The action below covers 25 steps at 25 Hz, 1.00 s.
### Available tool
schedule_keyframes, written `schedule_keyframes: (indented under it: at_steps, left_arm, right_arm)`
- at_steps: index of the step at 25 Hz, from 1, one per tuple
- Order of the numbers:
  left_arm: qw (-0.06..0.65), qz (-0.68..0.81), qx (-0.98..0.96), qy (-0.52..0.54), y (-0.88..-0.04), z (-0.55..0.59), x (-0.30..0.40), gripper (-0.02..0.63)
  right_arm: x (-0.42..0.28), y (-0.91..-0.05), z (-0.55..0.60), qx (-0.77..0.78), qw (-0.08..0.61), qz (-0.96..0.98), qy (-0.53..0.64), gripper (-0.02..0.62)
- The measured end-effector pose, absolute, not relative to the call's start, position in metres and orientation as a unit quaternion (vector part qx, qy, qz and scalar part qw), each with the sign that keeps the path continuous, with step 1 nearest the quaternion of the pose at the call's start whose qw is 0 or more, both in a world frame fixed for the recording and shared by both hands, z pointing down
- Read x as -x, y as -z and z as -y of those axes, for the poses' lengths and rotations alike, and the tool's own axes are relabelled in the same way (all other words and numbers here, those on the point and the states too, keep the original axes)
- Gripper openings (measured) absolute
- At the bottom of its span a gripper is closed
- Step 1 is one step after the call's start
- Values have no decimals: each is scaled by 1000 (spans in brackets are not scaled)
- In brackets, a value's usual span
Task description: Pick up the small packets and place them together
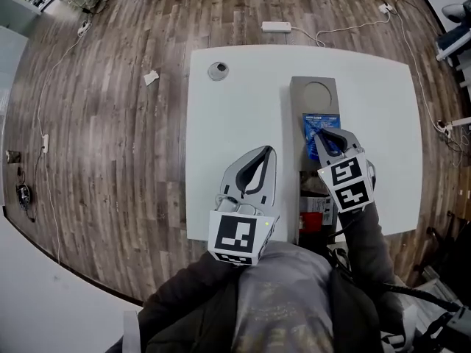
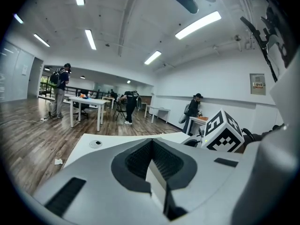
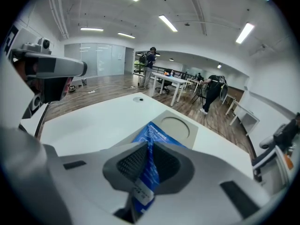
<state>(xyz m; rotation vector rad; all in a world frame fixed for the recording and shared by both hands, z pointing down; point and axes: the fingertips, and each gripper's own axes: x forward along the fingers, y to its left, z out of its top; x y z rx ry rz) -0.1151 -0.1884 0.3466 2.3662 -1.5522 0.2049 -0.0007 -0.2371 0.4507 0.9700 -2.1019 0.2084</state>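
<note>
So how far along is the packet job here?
Nothing looks gathered yet. In hand: the right claw is shut on a blue packet over the grey tray. The left claw is shut, empty. Left: set it down and gather others; a red thing by the tray may be one.

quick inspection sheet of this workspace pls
surface: white table, flat
job's things: blue packet over grey tray; red thing at tray's near end, unclear
clutter: round disc on table; paper scrap on floor
grippers: right gripper shut on the packet; left gripper shut, nothing between its fingers
cables: white cable and power strip on floor
surroundings: wood floor, people at far tables
</note>
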Motion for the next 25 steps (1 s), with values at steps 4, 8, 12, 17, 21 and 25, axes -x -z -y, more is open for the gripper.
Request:
schedule_keyframes:
  at_steps: [4, 8, 12, 17, 21, 25]
  left_arm:
    - [149, 543, -824, -69, -343, 185, 118, 3]
    - [140, 541, -827, -66, -337, 181, 119, 3]
    - [129, 532, -835, -60, -327, 174, 111, 3]
    - [123, 507, -851, -52, -319, 166, 92, 3]
    - [128, 481, -865, -60, -325, 153, 70, 3]
    - [134, 449, -881, -73, -334, 142, 46, 3]
  right_arm:
    - [4, -448, 237, -390, 391, 830, -74, 103]
    - [6, -435, 235, -400, 372, 835, -65, 126]
    - [-3, -414, 229, -423, 357, 831, -49, 124]
    - [-27, -400, 216, -455, 348, 819, -45, 126]
    - [-52, -407, 191, -475, 351, 804, -62, 126]
    - [-71, -423, 162, -489, 355, 792, -89, 124]
